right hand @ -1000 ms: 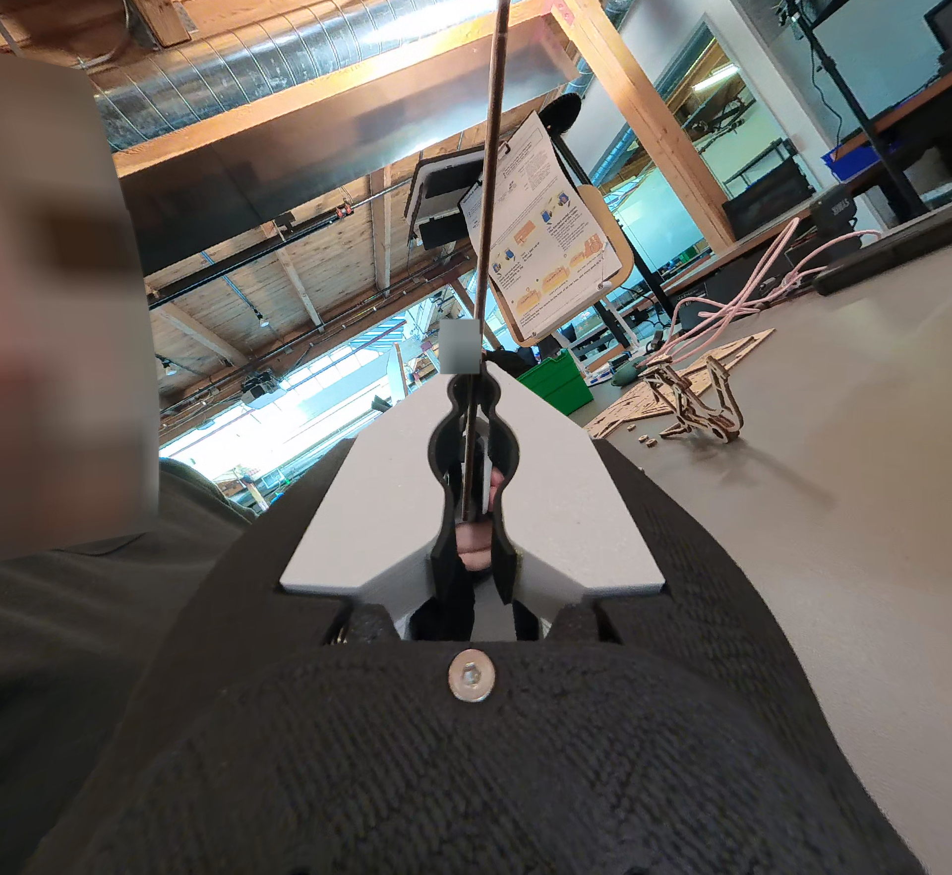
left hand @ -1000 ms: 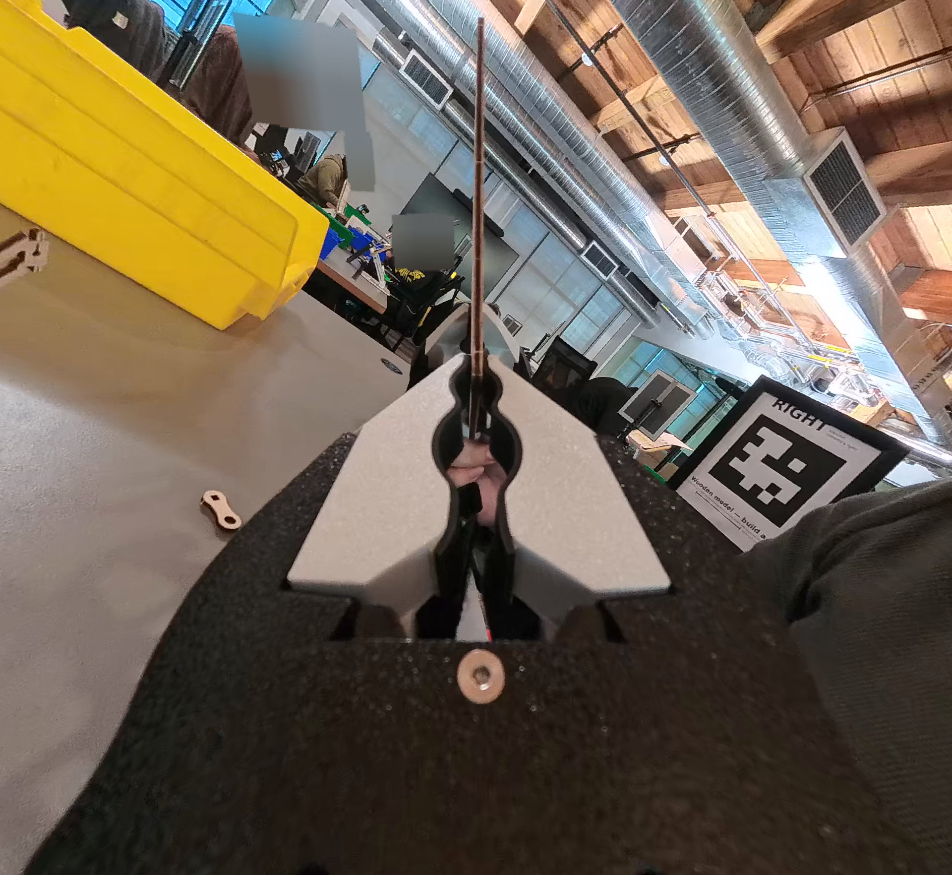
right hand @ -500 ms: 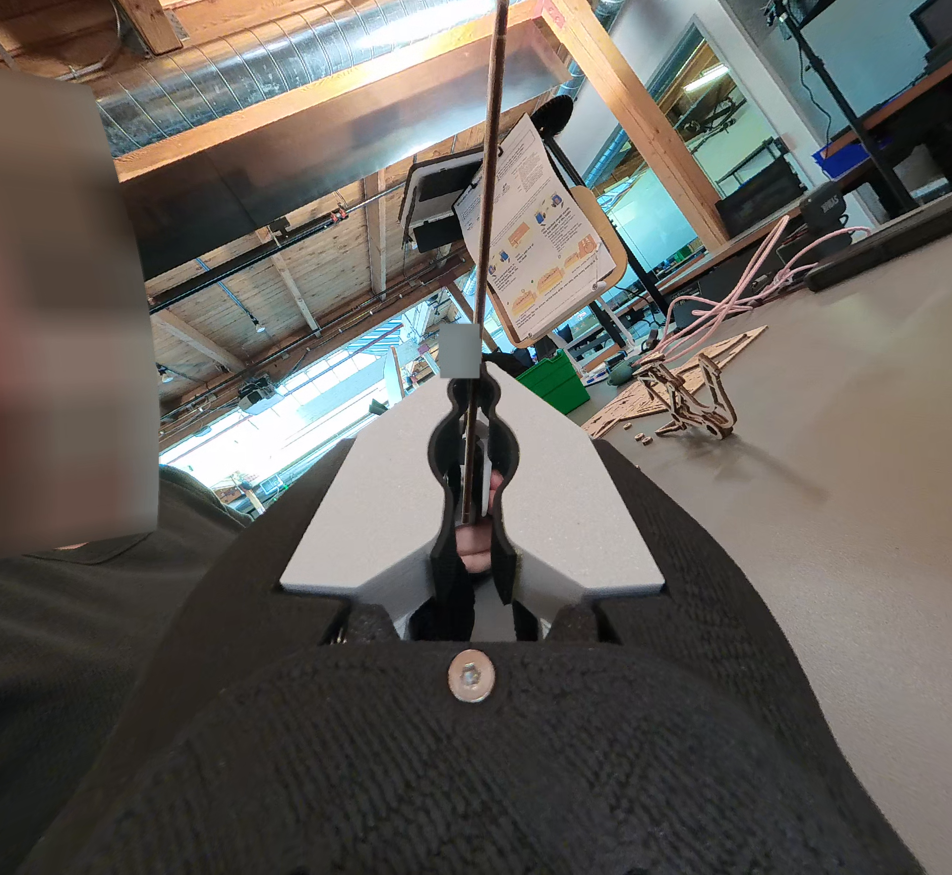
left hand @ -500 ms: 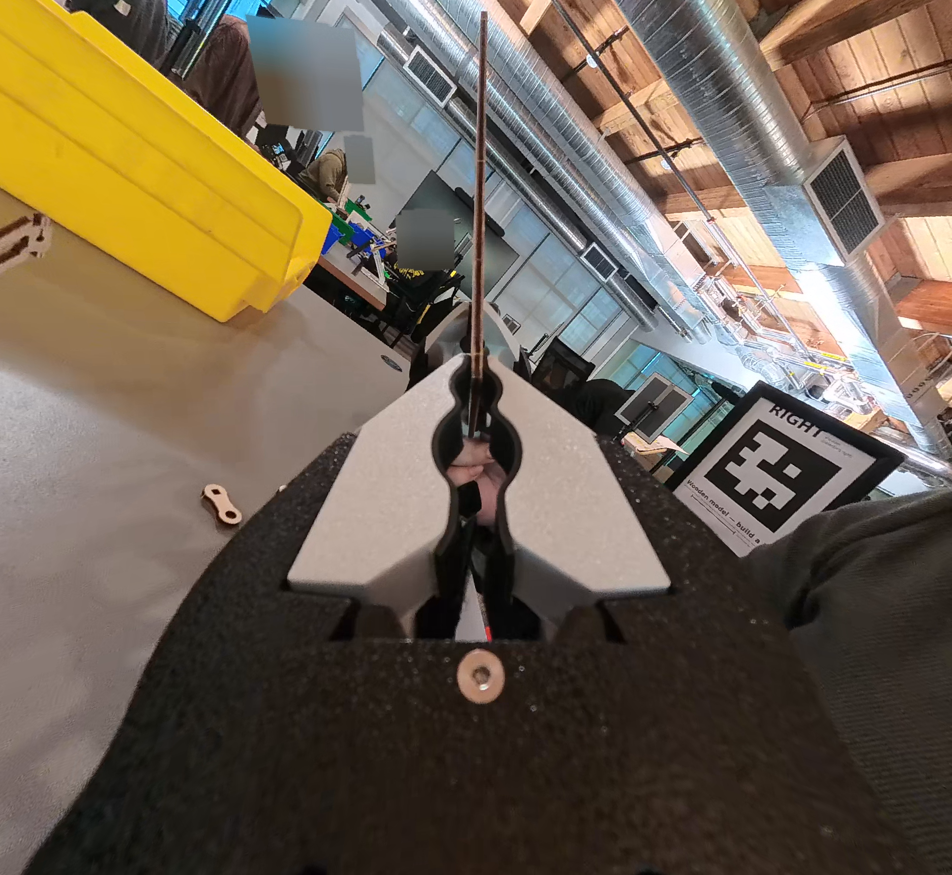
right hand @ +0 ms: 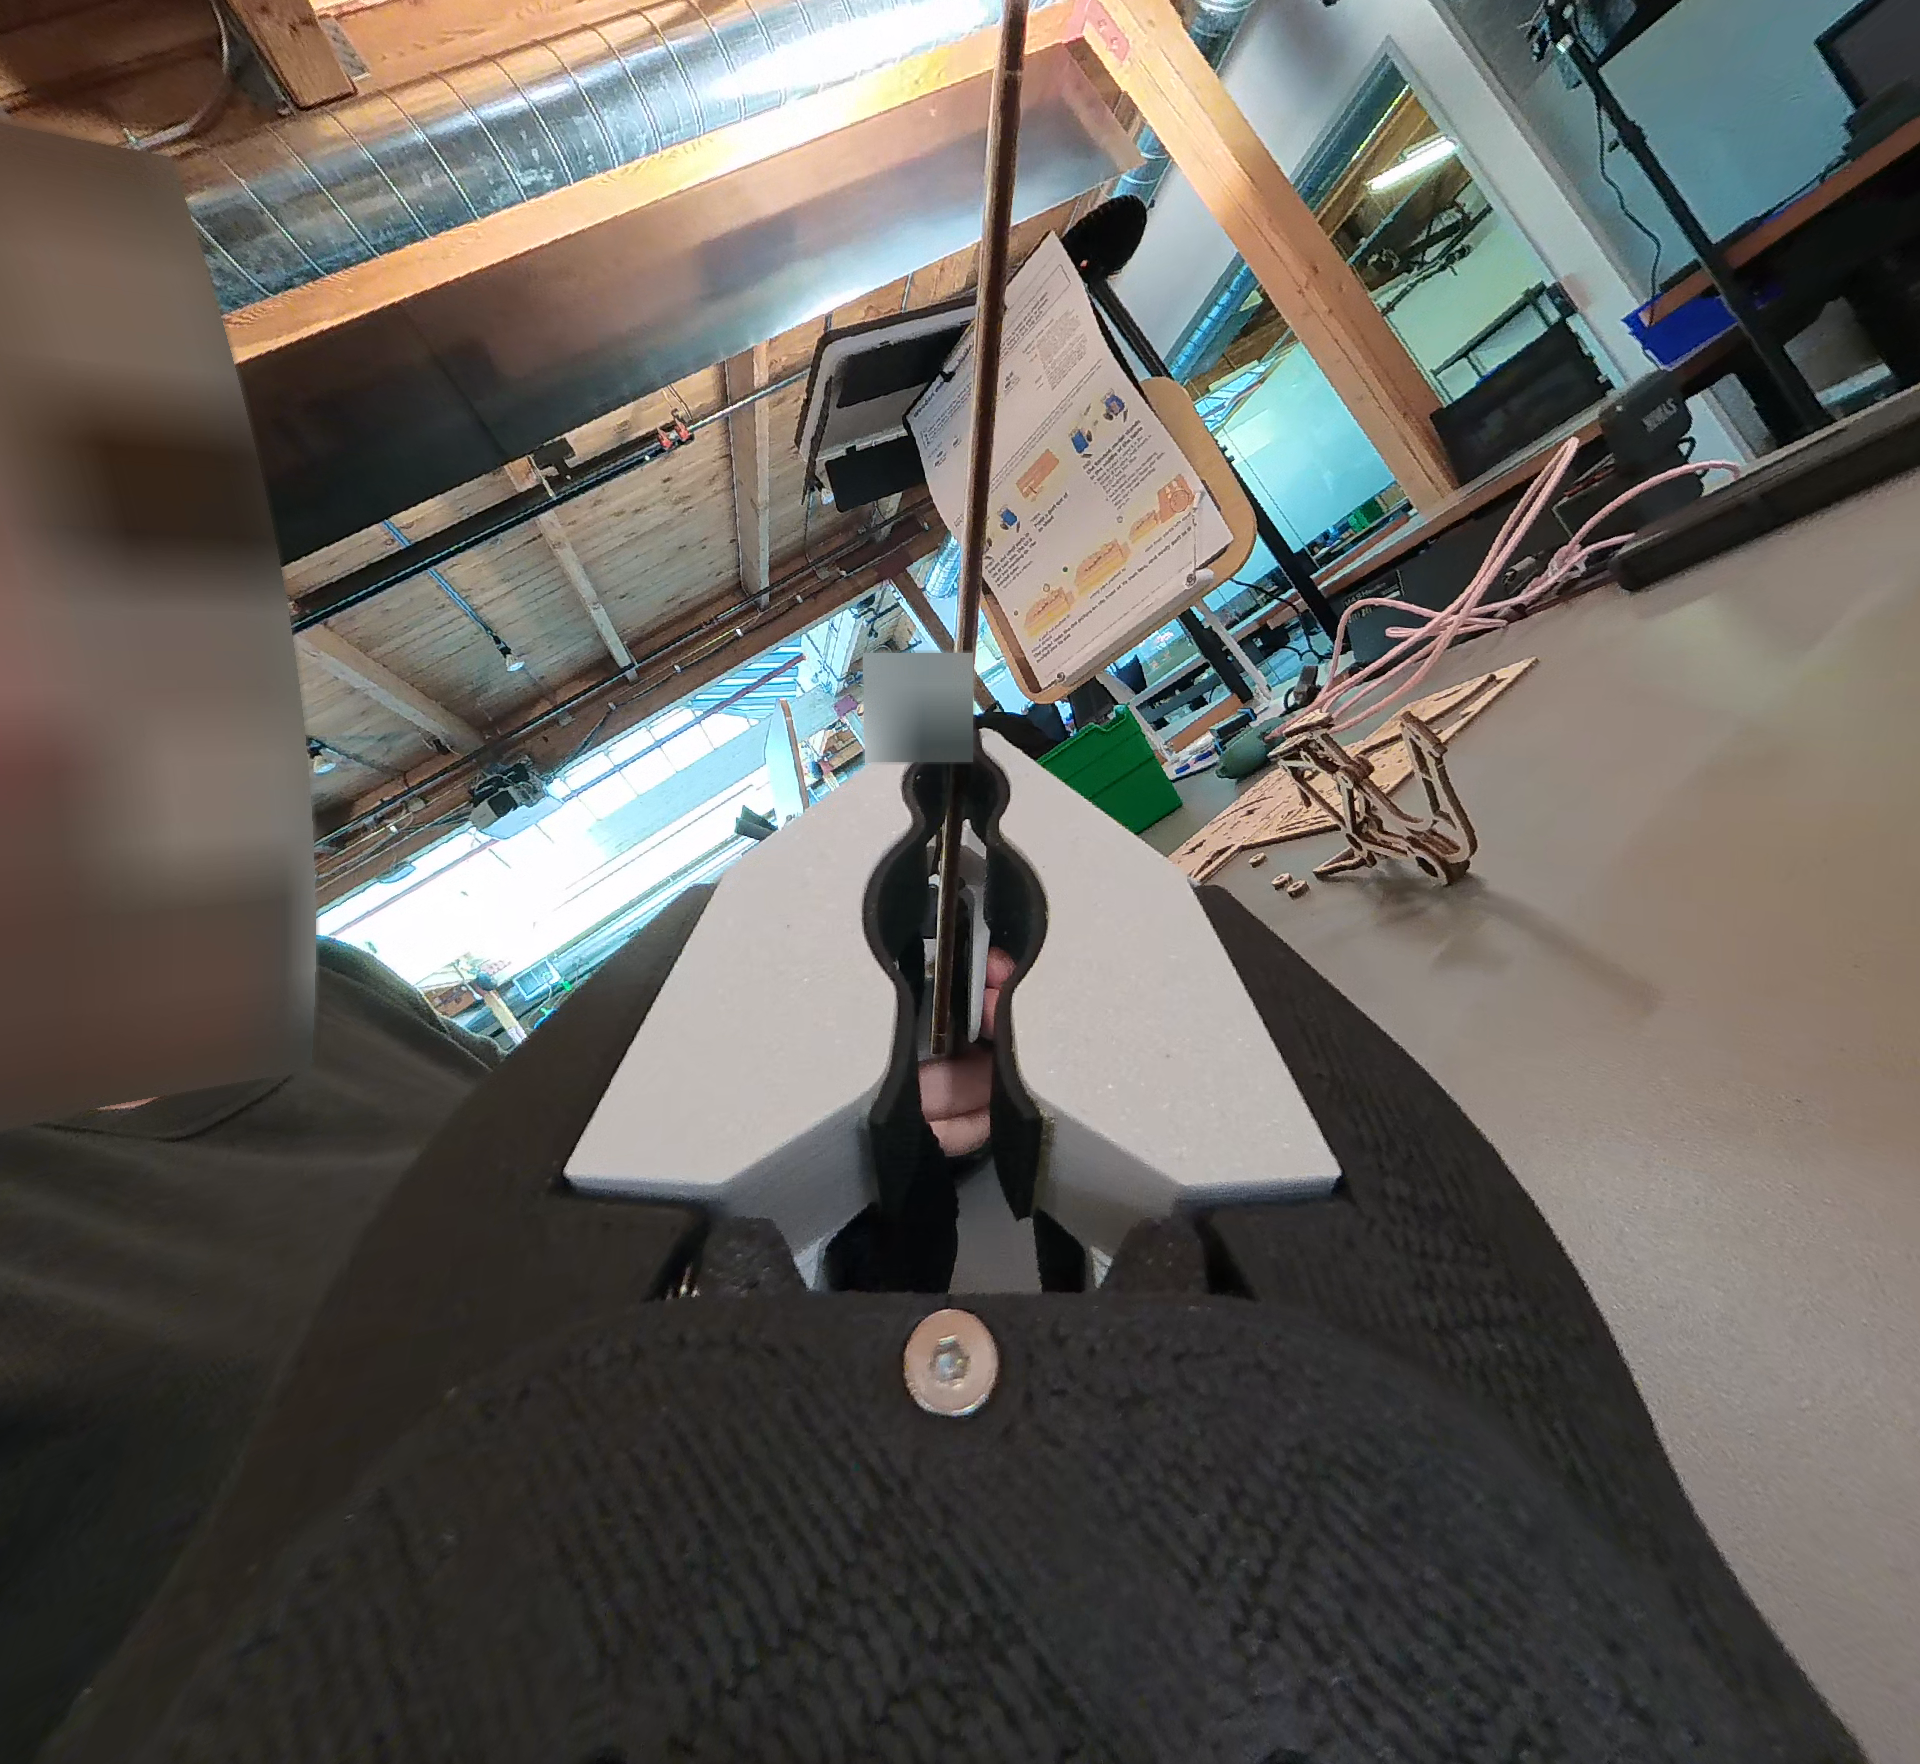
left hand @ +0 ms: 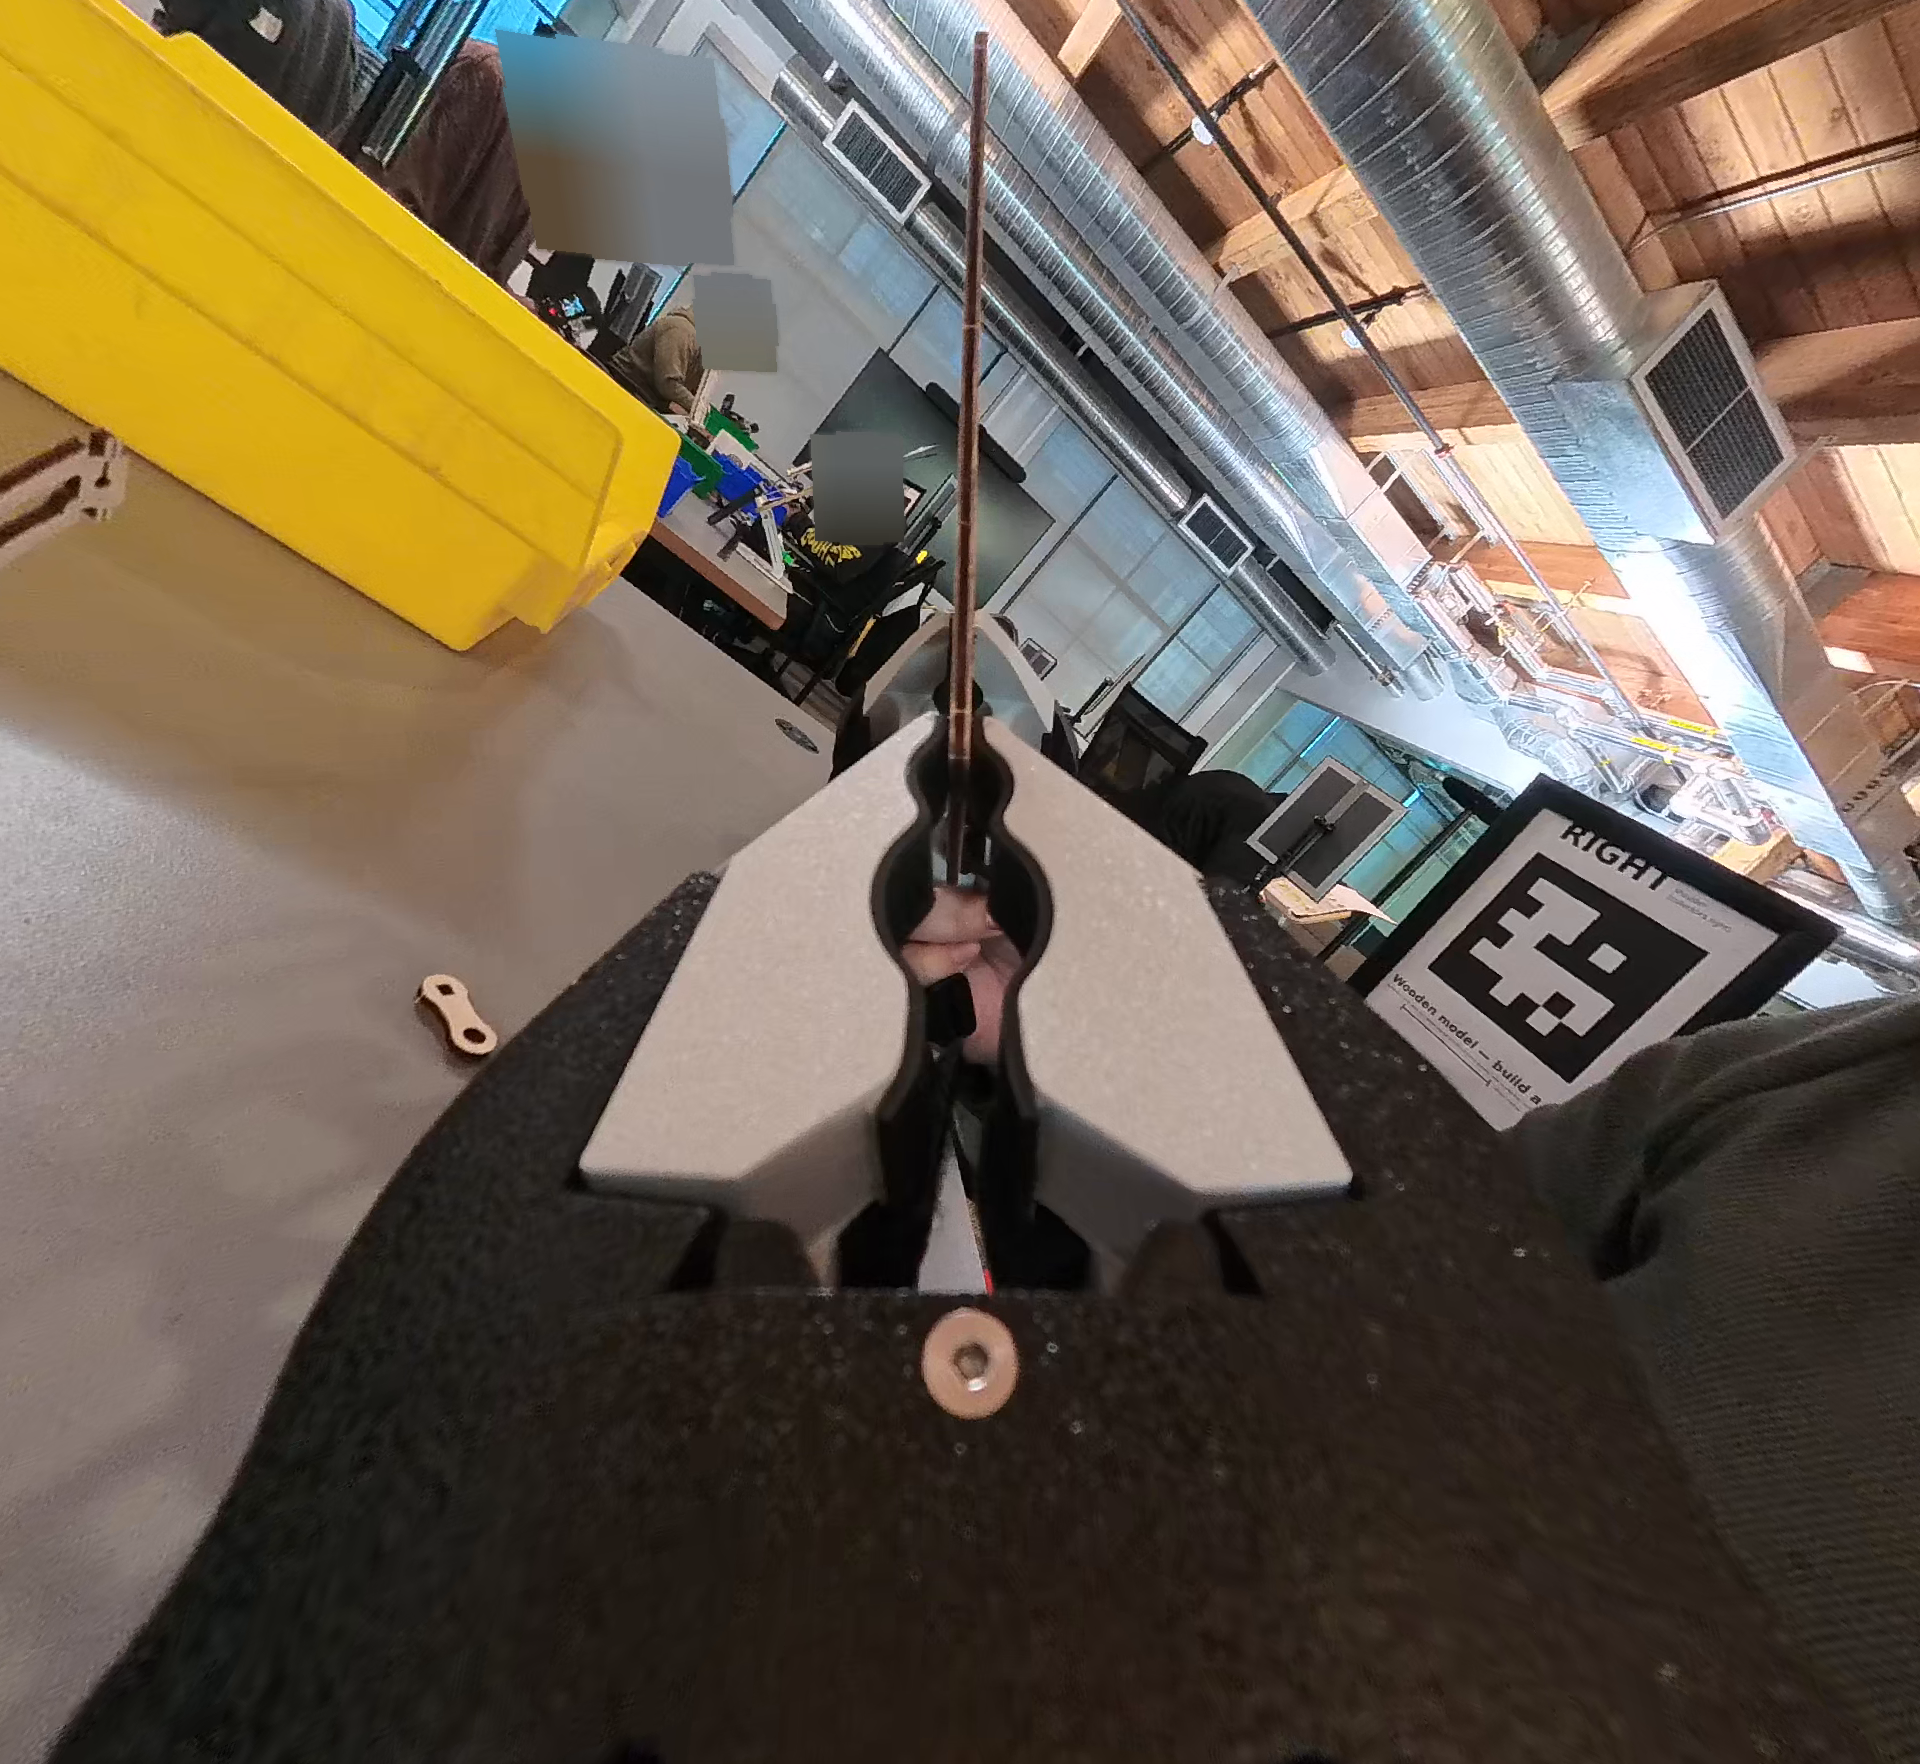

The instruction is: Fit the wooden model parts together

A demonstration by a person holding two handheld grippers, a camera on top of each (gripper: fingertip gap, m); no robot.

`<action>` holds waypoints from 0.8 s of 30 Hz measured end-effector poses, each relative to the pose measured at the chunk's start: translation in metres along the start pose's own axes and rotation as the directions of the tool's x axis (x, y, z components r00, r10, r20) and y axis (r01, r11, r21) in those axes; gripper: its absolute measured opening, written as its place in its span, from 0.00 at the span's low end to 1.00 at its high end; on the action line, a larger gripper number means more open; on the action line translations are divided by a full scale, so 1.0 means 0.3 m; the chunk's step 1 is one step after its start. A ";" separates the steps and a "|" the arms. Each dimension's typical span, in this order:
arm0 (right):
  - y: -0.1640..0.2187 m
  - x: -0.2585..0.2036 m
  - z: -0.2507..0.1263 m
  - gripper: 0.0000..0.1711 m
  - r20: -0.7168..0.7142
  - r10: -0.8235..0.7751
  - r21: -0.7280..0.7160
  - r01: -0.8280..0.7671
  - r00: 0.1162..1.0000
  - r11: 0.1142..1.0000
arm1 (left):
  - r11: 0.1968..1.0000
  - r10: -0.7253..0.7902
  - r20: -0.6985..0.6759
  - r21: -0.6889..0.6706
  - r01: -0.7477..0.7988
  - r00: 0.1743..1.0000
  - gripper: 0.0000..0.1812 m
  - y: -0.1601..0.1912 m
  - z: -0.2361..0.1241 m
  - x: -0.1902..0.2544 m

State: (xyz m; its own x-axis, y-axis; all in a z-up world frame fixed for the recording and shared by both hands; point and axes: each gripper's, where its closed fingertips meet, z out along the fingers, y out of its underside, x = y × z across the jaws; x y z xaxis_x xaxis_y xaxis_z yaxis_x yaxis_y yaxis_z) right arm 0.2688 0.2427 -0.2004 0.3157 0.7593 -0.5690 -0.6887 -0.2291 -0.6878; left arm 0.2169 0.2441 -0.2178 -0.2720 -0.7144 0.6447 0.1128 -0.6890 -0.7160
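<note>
My left gripper (left hand: pixel 961 753) is shut on a thin flat wooden part (left hand: pixel 971 384), seen edge-on and sticking straight out past the fingertips, held up off the grey table (left hand: pixel 260 831). My right gripper (right hand: pixel 961 784) is shut on a thin flat wooden part (right hand: pixel 987 364), also seen edge-on and raised. I cannot tell whether both hold the same part. A small wooden link (left hand: pixel 455 1015) lies on the table left of the left gripper. A partly built wooden model (right hand: pixel 1382 810) stands on the table to the right of the right gripper, next to a flat wooden sheet (right hand: pixel 1455 706).
A yellow bin (left hand: pixel 260 343) sits on the table at far left, with a wooden piece (left hand: pixel 62 488) beside it. A framed marker card (left hand: pixel 1579 956) stands at right. Pink cables (right hand: pixel 1507 592) and a clipboard with an instruction sheet (right hand: pixel 1081 509) are beyond the model. Sleeves show at the edges. There is about 6 cm between the tips of the two grippers.
Both grippers have shifted slightly while keeping their grip; the yellow bin has slid rightwards in the left wrist view and the model slightly up-left in the right wrist view.
</note>
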 end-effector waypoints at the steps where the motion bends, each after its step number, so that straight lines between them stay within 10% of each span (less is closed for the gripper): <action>1: 0.000 0.000 0.000 0.00 0.000 0.000 0.000 0.000 1.000 1.000 | 1.000 0.000 0.000 0.000 0.000 1.000 0.00 0.000 0.000 0.000; 24: 0.001 -0.001 -0.001 0.00 0.005 0.002 0.000 -0.002 1.000 1.000 | 1.000 -0.009 -0.010 0.001 0.009 1.000 0.00 0.000 0.002 0.001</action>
State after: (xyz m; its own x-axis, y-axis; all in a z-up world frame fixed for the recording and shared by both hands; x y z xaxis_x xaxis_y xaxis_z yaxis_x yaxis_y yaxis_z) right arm 0.2687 0.2422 -0.2004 0.3112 0.7615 -0.5685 -0.6896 -0.2306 -0.6865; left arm 0.2175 0.2439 -0.2174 -0.2821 -0.7068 0.6487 0.1112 -0.6957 -0.7097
